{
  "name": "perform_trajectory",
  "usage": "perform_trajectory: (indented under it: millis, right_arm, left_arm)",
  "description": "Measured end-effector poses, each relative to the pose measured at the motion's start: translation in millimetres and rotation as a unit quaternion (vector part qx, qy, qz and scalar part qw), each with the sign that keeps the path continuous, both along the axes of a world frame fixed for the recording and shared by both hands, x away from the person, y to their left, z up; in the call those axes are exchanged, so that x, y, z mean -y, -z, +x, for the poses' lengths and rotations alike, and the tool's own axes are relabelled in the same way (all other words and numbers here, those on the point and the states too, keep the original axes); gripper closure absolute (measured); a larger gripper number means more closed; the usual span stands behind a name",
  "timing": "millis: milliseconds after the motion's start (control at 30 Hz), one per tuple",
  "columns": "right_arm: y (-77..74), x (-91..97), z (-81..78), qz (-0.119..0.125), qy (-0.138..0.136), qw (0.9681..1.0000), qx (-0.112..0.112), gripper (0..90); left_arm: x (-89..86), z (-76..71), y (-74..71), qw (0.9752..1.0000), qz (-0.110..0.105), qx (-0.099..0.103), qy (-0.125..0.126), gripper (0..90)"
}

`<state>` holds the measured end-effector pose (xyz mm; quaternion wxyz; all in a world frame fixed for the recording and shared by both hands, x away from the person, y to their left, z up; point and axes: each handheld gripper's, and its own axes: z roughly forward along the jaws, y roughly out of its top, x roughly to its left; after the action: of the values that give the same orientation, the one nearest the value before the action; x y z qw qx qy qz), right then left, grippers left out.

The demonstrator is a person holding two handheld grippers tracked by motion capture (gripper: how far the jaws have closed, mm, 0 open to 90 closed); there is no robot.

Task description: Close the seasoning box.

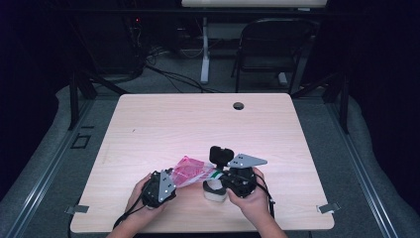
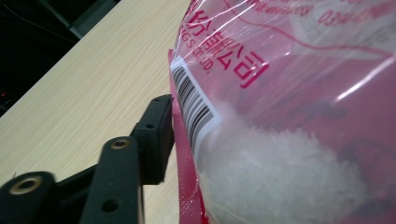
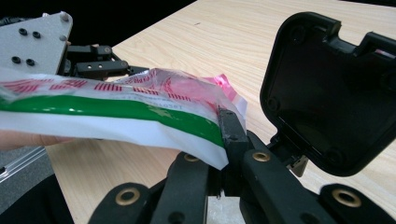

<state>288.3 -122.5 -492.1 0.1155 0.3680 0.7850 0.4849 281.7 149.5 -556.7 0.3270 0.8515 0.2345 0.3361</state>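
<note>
A pink printed plastic bag (image 1: 190,171) of white grains hangs stretched between my two grippers over the table's front. My right gripper (image 1: 218,175) is shut on its white and green end strip (image 3: 140,109), the pads (image 3: 229,128) pinching it. My left gripper (image 1: 173,180) stands at the bag's other end. In the left gripper view one black finger (image 2: 156,135) lies beside the pink seam by the barcode (image 2: 194,105); the bulging bag (image 2: 289,121) hides the other jaw. The visible pad does not press it.
An open black case (image 1: 221,154) stands just behind the right gripper, close beside its jaws (image 3: 327,88). A white round tub (image 1: 214,192) sits under the bag's right end. The wooden table (image 1: 148,124) has a cable hole (image 1: 238,105) at the back.
</note>
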Motion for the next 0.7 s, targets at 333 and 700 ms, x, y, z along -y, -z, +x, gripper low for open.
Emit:
perform_trajectory:
  millis: [333,700]
  right_arm:
    - [0.6,-5.3,2.8,-0.004,-0.004,1.0,-0.001,90.0]
    - [1.6,-13.4,8.2,-0.015,-0.014,0.9998,-0.008,90.0]
  left_arm:
    - [-5.6,-4.1,-3.7,0.9999,-0.006,0.014,-0.001,41.0]
    - [-14.5,-10.9,-8.8,0.9993,-0.014,0.03,-0.018,36.7]
